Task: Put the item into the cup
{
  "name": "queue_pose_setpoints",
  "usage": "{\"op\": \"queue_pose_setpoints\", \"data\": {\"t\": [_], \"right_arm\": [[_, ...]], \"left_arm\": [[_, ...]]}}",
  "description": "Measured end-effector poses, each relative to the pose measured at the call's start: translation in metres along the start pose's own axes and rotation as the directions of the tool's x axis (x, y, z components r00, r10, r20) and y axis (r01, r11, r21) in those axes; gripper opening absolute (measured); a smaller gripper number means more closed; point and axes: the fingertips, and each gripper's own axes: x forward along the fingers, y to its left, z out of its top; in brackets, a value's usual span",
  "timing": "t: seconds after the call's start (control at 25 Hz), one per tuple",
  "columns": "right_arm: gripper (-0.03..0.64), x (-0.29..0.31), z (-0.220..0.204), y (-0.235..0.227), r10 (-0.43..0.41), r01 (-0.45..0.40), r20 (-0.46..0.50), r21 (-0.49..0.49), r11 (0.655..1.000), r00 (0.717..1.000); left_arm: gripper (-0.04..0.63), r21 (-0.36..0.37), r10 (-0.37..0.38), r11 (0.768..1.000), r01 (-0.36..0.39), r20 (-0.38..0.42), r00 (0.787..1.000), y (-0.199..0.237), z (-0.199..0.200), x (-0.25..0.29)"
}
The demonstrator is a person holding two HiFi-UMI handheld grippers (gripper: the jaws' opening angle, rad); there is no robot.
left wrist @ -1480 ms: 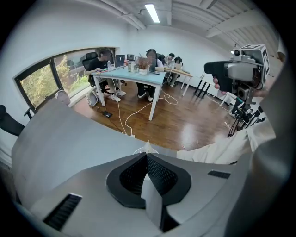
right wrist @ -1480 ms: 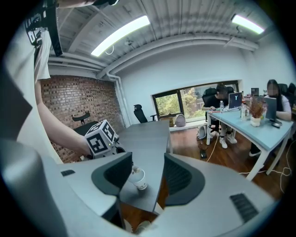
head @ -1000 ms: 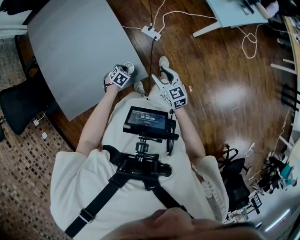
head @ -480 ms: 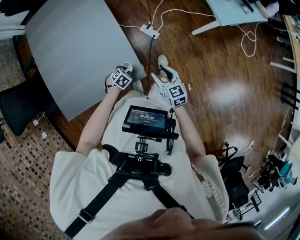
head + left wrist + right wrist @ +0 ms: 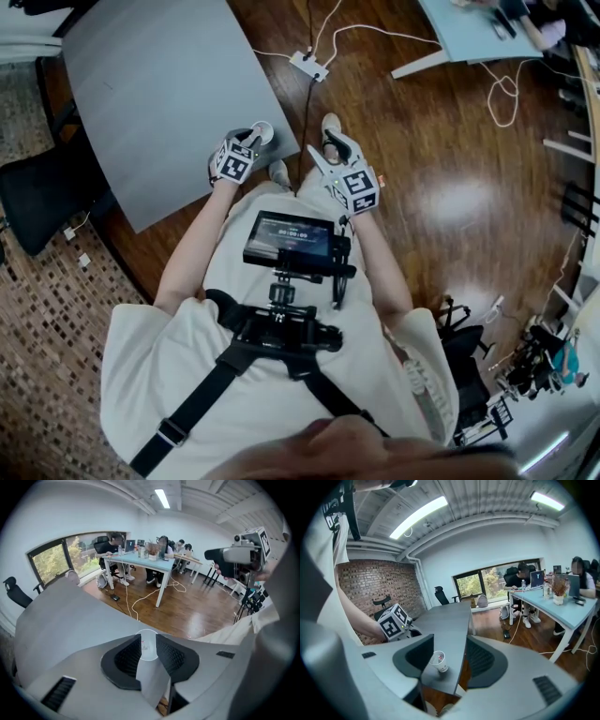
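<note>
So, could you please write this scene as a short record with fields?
surface: grey rectangular table
cup: white paper cup, upright near the table's corner
in cup: small reddish item, kind unclear
left claw: over the cup, jaws have just been opening, nothing gripped between them
right claw: open, empty, aimed at the cup

Left gripper (image 5: pixel 147 640) jaws just opened, cup (image 5: pixel 148 649) in the gap, grey table (image 5: pixel 70 616)
</note>
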Motion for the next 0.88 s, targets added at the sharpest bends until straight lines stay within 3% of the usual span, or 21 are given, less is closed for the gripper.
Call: {"op": "queue_pose_setpoints", "data": {"t": [0.24, 0.48, 0.64, 0.88], "right_arm": [[0.230, 0.004, 0.007, 0.004, 0.031, -0.031, 0.032, -0.003, 1.000, 0.999], [0.230, 0.005, 0.012, 0.015, 0.016, -0.016, 0.058, -0.012, 1.000, 0.998], [0.230, 0.001, 0.018, 0.025, 0.008, -0.007, 0.064, -0.019, 1.000, 0.998], [0.230, -0.013, 0.031, 0.028, 0.016, -0.011, 0.092, -0.058, 0.998, 0.996]], "left_arm": [[0.101, -0.112, 0.044, 0.994, -0.022, 0.197, 0.979, 0.010, 0.022, -0.050], [0.101, -0.208, 0.085, 0.978, -0.007, 0.369, 0.925, 0.022, 0.027, -0.101], [0.101, -0.262, 0.102, 0.965, 0.019, 0.440, 0.892, 0.023, 0.020, -0.126], [0.101, -0.304, 0.128, 0.952, 0.033, 0.494, 0.860, 0.009, 0.012, -0.148]]}}
